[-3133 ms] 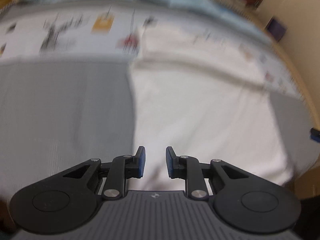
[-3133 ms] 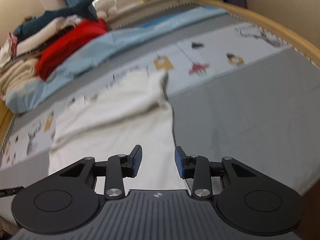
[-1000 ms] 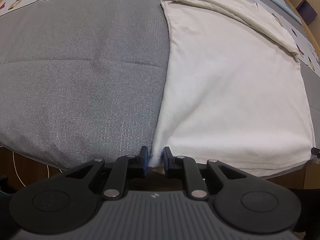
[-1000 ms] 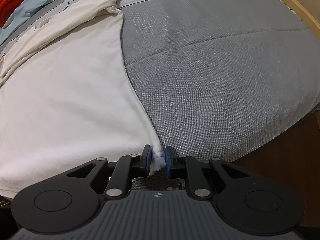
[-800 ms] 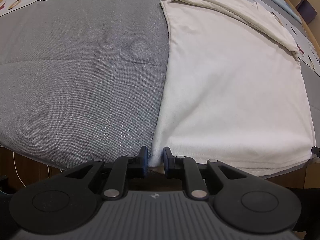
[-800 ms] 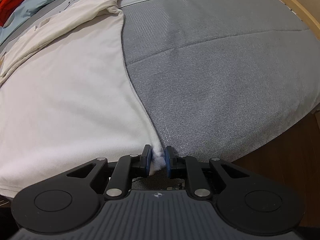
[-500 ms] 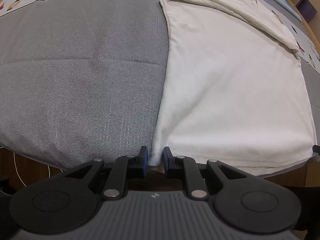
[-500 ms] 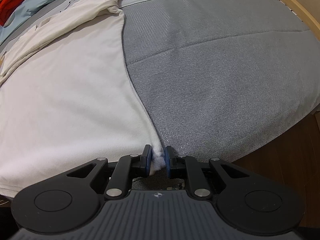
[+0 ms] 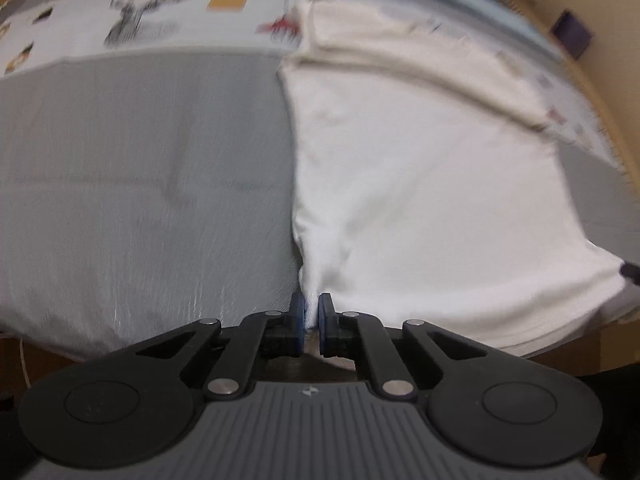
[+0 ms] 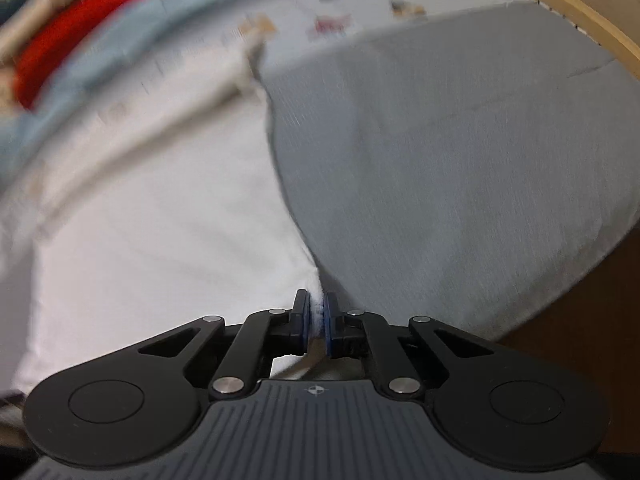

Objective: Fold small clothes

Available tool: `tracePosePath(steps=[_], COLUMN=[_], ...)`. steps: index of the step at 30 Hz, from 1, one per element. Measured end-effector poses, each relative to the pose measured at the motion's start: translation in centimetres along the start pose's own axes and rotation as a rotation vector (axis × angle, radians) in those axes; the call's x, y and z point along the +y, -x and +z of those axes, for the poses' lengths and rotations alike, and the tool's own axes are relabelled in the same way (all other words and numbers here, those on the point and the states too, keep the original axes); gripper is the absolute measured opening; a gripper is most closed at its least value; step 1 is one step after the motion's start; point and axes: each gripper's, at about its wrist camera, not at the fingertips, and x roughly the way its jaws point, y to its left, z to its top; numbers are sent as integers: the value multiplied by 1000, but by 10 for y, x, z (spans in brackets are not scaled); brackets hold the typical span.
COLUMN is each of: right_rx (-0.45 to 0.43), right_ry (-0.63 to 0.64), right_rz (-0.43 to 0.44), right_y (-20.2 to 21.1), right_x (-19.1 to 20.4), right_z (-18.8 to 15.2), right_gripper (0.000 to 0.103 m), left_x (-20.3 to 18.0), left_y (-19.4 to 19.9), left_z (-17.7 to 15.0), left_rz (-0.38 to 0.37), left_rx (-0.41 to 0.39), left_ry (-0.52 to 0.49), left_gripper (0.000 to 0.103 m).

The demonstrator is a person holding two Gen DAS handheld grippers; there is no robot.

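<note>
Underneath everything lies a wide bed (image 9: 140,184) with a grey cover, a wooden frame (image 10: 560,12) curving round its far right side in the right view. Beyond the grey area runs a pale printed sheet (image 9: 160,28) with small drawings, blurred in both views. A white shirt (image 9: 420,184) is spread flat on the cover, reaching from the near edge up to the printed sheet, its far part folded into soft ridges. Its cloth looks plain and smooth, puckering into a small peak at each near corner.

The left gripper (image 9: 311,314) has its jaws closing on the near left corner of the shirt, the cloth nipped between the blue pads and pulled up into a tuck. The right gripper (image 10: 318,314) has its jaws closing on the near right corner, cloth pinched between its pads too.

Only the right view shows a red bundle (image 10: 64,44) and a light blue blanket (image 10: 120,40) at the far left. Only the left view shows a small dark box (image 9: 572,36) against the far right wall.
</note>
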Motion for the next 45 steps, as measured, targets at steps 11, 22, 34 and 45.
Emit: tracePosePath(steps=[11, 22, 34, 45], right_rx=[-237, -216, -112, 97], right_ry=[19, -71, -67, 31], right_rz=[249, 283, 78, 93], right_y=[147, 181, 15, -17], right_x=[-9, -32, 5, 27], right_z=[13, -5, 76, -18], right_gripper=[6, 1, 2, 4], left_x=[13, 32, 36, 50], left_y=[151, 199, -5, -49], left_z=[-19, -20, 103, 122], left_rz=[-158, -220, -71, -79], left_rx=[-250, -269, -102, -49], left_ry=[-46, -17, -37, -18], left_gripper=[5, 5, 5, 5])
